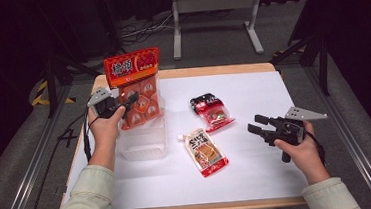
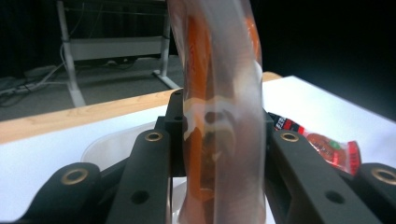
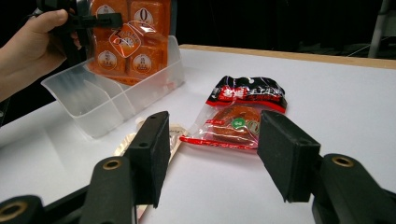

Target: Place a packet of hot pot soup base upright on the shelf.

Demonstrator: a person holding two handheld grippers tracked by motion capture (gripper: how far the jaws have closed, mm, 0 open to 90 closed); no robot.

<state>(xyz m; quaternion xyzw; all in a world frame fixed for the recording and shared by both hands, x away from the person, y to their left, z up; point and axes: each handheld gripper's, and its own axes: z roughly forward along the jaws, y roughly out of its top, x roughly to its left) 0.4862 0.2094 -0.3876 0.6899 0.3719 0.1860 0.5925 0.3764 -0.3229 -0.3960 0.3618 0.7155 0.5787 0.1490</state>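
Left hand-held gripper (image 1: 132, 99) is holding an orange snack bag (image 1: 135, 86) upright over the clear bin (image 1: 144, 147) on the table (image 1: 259, 174).
The bag is looking light, soft and slippery, so mid-body is gripping best; its jaws are pinching it, while the right hand-held gripper (image 1: 256, 124) is hanging half open, empty, near the small red packet (image 1: 212, 112).
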